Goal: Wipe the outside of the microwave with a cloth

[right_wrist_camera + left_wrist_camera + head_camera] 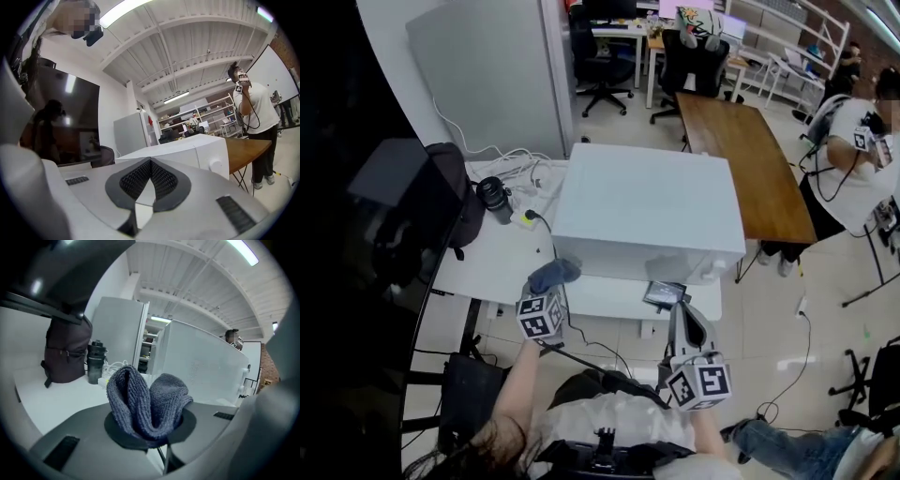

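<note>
In the left of the head view we see a black fabric backpack (455, 202) on the white rectangular table (502, 258), then a black cylindrical bottle (496, 199) just beside it and a tangle of white cables (520, 169) behind. Lower centre-left, our left gripper (551, 283) has its jaws closed on the bunched dark blue knitted cloth (555, 274); in the left gripper view the cloth (147, 404) bulges up in two folds from between the jaws of that gripper (151, 430). The cloth sits just beside the front left corner of the white boxy microwave (647, 206), and we cannot tell if they touch. The microwave fills the centre of the frame, standing on the white table. Below its front right, our right gripper (664, 295) hangs near the table edge; in the right gripper view this gripper (149, 164) has its ribbed pads pressed together with nothing between them. In the upper right are a brown wooden table (745, 164) and a person in a white shirt (858, 169).
</note>
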`<state>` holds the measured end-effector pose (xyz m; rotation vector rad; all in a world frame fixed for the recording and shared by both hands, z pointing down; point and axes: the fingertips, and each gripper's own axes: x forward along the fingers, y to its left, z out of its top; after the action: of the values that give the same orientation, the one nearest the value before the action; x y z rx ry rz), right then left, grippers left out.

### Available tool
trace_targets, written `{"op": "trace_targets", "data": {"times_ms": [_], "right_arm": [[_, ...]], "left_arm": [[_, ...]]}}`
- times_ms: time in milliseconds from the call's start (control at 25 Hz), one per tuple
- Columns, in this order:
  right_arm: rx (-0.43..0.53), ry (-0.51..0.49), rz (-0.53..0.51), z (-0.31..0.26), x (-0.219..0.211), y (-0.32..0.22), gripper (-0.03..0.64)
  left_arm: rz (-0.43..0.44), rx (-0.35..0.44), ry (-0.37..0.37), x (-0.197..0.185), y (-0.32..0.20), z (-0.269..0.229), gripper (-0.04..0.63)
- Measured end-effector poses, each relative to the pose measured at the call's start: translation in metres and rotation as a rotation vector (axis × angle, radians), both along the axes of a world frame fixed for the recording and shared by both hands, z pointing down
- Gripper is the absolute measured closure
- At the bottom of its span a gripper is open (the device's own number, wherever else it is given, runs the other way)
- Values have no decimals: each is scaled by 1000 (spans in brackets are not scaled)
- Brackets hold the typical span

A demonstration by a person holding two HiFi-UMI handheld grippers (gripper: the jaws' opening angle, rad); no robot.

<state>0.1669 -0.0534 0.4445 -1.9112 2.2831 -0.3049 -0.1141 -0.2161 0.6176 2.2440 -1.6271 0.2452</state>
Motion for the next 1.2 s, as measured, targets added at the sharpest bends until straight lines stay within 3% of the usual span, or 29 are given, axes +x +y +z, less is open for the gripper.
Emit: {"op": "trace_targets", "data": {"times_ms": [80,160,400,600,760,880,1000,1200], "right_arm": [[1,-1,9,-1,1,-1,598],[-3,2,27,0,6,1,598],[-20,8,91,6,24,11,598],[-30,21,151,7,41,26,598],[-34,33,220,4,60,44,598],[-32,32,262,2,71,53,598],[-43,24,270,6,73,56,598],[-43,15,183,11,52,33,598]], "left_arm": [[60,-3,9,7,13,-3,548],[205,-2,17,41,34,-9,548],[695,45,74,213,103,-33,548],[902,33,62,339,112,-21,548],[918,-59,29,388,104,0,548],[869,-61,-2,386,88,9,548],[803,-37,-1,353,77,9,548],[612,-14,-46,256,39,25,548]]}}
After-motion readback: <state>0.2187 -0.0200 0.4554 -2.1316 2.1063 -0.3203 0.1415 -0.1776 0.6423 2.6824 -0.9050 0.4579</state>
